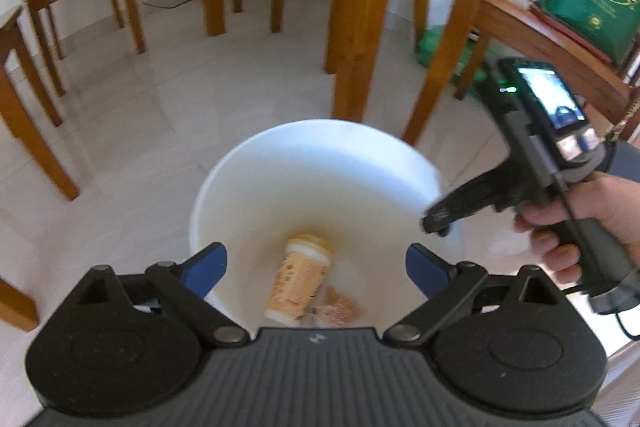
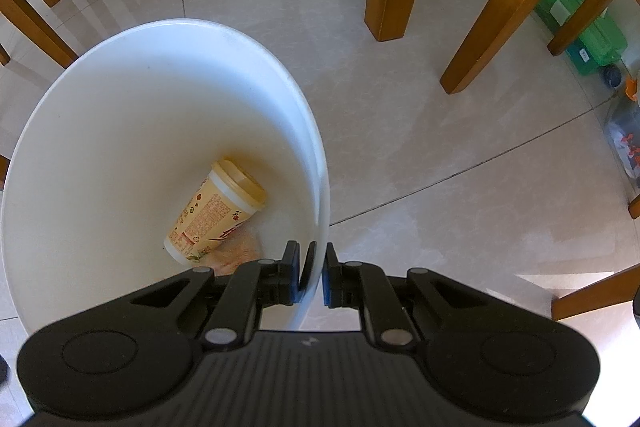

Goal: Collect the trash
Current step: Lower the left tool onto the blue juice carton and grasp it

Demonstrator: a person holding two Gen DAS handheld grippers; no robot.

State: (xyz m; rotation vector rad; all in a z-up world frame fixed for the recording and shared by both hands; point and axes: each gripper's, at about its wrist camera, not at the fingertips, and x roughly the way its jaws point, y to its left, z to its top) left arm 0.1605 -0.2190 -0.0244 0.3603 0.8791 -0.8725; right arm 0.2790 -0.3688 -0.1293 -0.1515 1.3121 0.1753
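- Right gripper (image 2: pixel 313 277) clamped on thin rim of white bin (image 2: pixel 120 115); stiff, light plastic, likely slippery at the wall.
- Left gripper (image 1: pixel 316 269) spread wide above bin, holding nothing.
- Just beyond fingertips, at bin bottom: paper cup (image 2: pixel 216 211) on its side, light, crushable; best taken mid-body.

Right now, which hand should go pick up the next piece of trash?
Left. The left tool hangs open and empty over the white bin, where the cup already lies. The right tool is shut on the bin's rim, steadying it.
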